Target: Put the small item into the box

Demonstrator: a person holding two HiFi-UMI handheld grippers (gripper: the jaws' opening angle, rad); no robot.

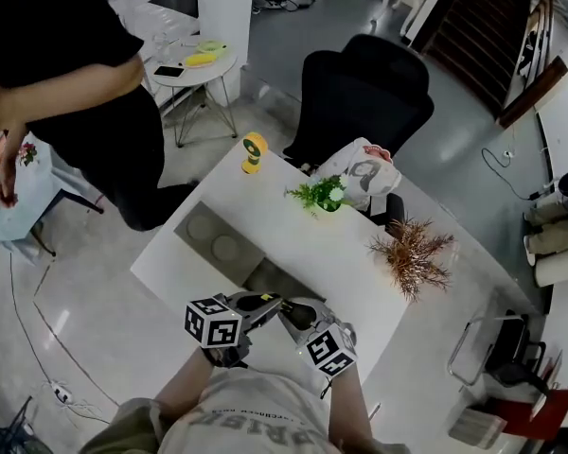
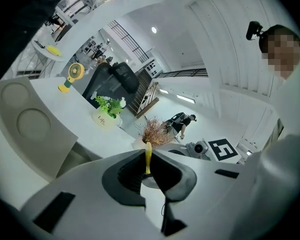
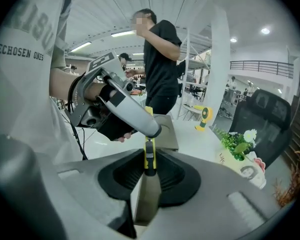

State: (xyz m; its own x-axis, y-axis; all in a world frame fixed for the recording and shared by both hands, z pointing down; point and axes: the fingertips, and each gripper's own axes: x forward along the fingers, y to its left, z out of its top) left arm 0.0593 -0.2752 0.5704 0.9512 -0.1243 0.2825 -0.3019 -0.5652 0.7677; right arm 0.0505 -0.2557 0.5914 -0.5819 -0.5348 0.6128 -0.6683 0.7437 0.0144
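Note:
The small item (image 2: 148,154) is a thin yellow strip with a black part, standing upright. My left gripper (image 2: 149,162) is shut on one end of it. In the right gripper view the same item (image 3: 149,156) sits in the narrow gap of my right gripper (image 3: 150,168), whose jaws press on it, with the left gripper's tip (image 3: 140,121) holding it from above. In the head view both grippers, left (image 1: 265,303) and right (image 1: 293,313), meet tip to tip over the white table's (image 1: 341,253) near edge. The open grey box (image 1: 220,240) lies just beyond them to the left.
On the table stand a yellow fan (image 1: 254,151), a small green plant pot (image 1: 320,195) and a dried brown plant (image 1: 413,253). A black office chair (image 1: 364,93) with a printed bag (image 1: 367,173) is behind. A person in black (image 1: 66,74) stands at the left.

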